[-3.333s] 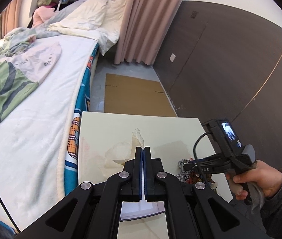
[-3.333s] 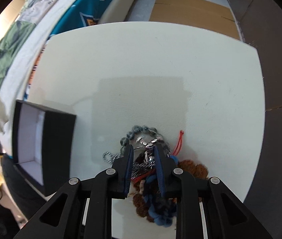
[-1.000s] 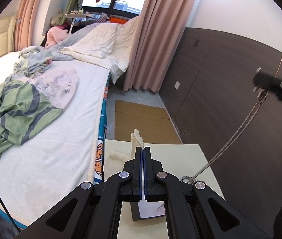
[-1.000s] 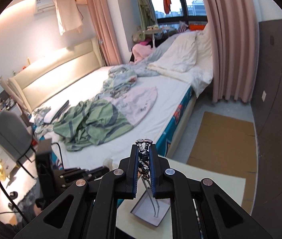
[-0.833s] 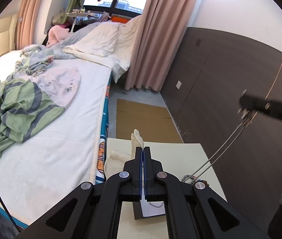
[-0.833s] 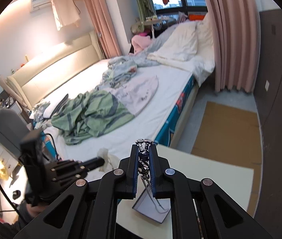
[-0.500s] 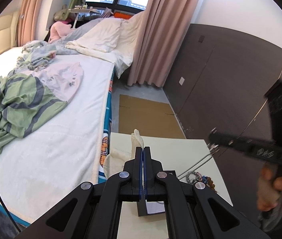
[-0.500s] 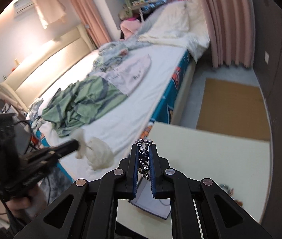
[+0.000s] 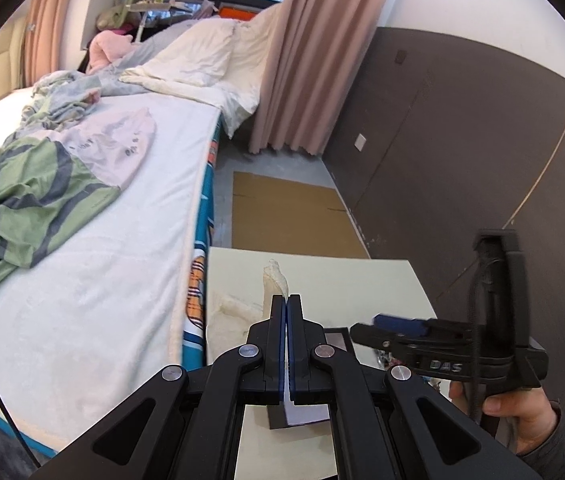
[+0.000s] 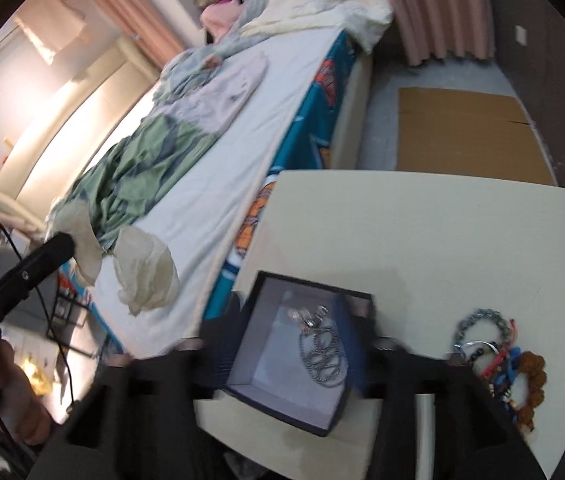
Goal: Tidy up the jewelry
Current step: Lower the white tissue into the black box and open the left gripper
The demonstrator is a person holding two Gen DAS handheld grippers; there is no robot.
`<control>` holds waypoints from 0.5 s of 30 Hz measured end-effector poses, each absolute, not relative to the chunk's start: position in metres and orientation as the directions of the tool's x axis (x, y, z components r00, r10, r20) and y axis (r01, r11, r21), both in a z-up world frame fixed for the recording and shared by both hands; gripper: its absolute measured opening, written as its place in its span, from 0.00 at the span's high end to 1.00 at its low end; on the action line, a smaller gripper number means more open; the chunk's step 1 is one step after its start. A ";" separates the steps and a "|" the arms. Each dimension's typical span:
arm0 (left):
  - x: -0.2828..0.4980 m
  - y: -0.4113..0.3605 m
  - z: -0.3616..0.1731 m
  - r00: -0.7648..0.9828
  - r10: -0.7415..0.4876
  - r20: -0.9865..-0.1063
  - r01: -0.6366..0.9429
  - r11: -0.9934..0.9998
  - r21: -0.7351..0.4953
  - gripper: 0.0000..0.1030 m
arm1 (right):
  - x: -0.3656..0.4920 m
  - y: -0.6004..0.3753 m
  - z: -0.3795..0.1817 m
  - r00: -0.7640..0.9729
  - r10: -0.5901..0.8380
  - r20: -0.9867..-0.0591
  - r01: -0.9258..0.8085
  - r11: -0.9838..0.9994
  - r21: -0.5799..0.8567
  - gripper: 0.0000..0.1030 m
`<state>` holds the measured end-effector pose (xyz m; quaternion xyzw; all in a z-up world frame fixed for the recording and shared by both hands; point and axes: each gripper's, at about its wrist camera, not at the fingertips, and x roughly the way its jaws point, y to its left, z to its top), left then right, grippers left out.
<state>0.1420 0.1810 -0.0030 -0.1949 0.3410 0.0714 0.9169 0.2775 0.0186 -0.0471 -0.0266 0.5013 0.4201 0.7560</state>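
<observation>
Since a second ago the right gripper [image 10: 286, 344] dropped low over the box [image 10: 242, 344] and its jaws have just been opening, silver chain [image 10: 322, 354] now lying inside, left gripper [image 9: 285, 312] pinched on cloth [image 9: 276, 276]; lifting out carelessly could snag that 1 chain.

Unmade bed [image 9: 94, 264], pink curtain [image 9: 302, 60], dark wall panels [image 9: 462, 160], cardboard [image 9: 290, 216] on grey floor.

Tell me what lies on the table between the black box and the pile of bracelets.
Nothing: in the right wrist view, bare table separates the black box from the bracelets.
</observation>
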 end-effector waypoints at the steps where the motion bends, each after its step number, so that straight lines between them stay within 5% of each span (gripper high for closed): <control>1: 0.145 0.178 -0.005 0.754 -0.012 -0.657 -0.255 0.916 -0.309 1.00 | 0.277 0.011 -0.045 0.157 0.617 -0.771 -0.658 0.648 0.385 0.44; 15: 0.201 0.127 -0.055 0.633 -0.135 -0.762 -0.189 0.928 -0.322 1.00 | 0.281 -0.103 -0.043 0.285 0.572 -0.769 -0.487 0.778 0.398 0.38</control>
